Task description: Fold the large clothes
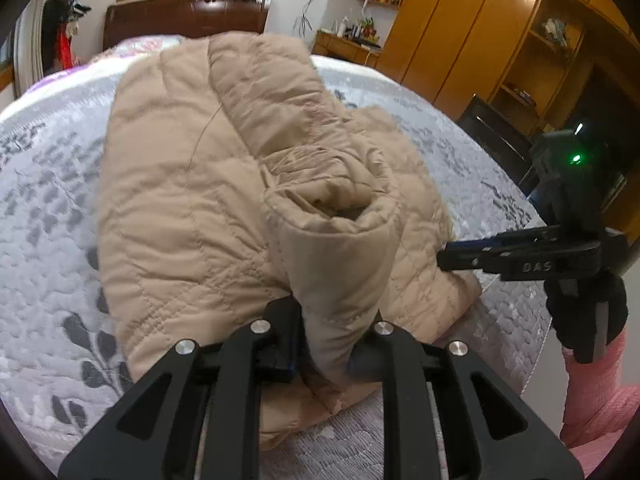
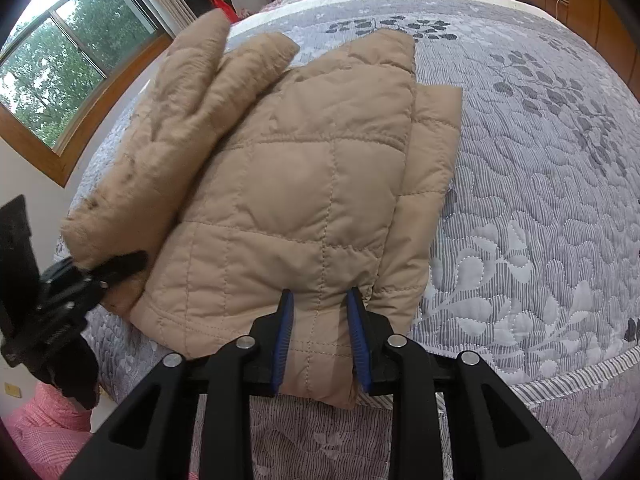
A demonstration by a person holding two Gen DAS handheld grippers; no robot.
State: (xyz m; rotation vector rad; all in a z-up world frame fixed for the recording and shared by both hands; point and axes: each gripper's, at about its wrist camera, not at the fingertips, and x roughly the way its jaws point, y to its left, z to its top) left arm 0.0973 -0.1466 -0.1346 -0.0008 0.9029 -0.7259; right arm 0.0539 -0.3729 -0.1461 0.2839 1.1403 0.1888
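A beige quilted jacket [image 1: 180,200] lies partly folded on the grey patterned bedspread [image 1: 40,200]; it also shows in the right wrist view [image 2: 300,184]. My left gripper [image 1: 332,344] is shut on a sleeve cuff [image 1: 340,264] that stands up from the jacket. My right gripper [image 2: 320,344] is shut on a thick folded edge of the jacket near the bed's front edge. The right gripper [image 1: 444,256] also shows side-on in the left wrist view, at the jacket's right edge. The left gripper [image 2: 120,264] shows at the left of the right wrist view, holding fabric.
The bedspread [image 2: 520,200] stretches wide to the right of the jacket. A dark headboard [image 1: 184,20] is at the far end. Wooden wardrobes and shelves [image 1: 500,40] stand on the right. A window [image 2: 60,64] is on the left wall. A pink sleeve [image 1: 592,392] is visible.
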